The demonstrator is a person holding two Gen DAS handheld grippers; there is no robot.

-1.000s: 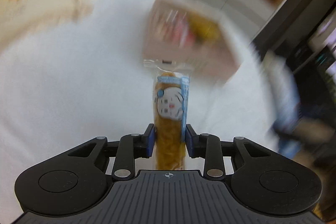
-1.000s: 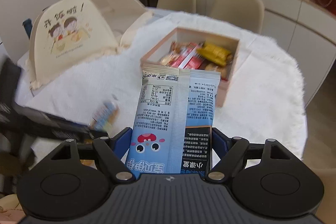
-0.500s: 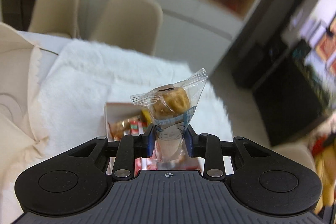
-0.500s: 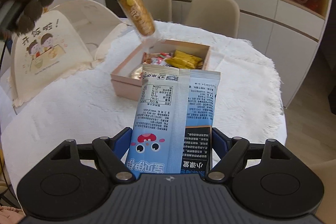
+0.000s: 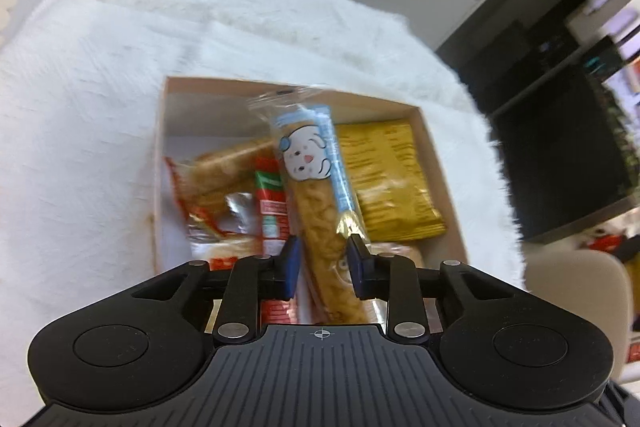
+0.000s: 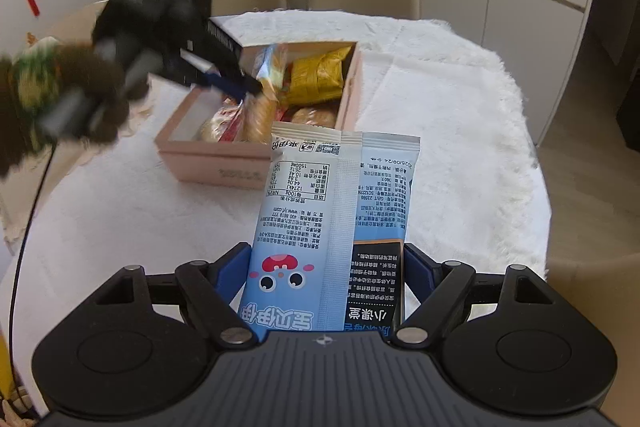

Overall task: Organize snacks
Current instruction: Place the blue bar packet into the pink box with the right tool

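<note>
— Hovering above the pink box (image 5: 160, 163), the left gripper (image 5: 323, 263) pinches a cracker stick pack (image 5: 316, 195), gold packet (image 5: 384, 179) beneath. Right view?

— Right gripper (image 6: 326, 275) clamps a blue snack pouch (image 6: 332, 227) over the white tablecloth (image 6: 460, 131), near the box.

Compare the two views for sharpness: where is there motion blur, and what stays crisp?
Left wrist view: the white tablecloth and box are smeared, while the pastry stick is fairly sharp. Right wrist view: the blue packet is crisp, its print readable; the left hand-held gripper is streaked.
</note>
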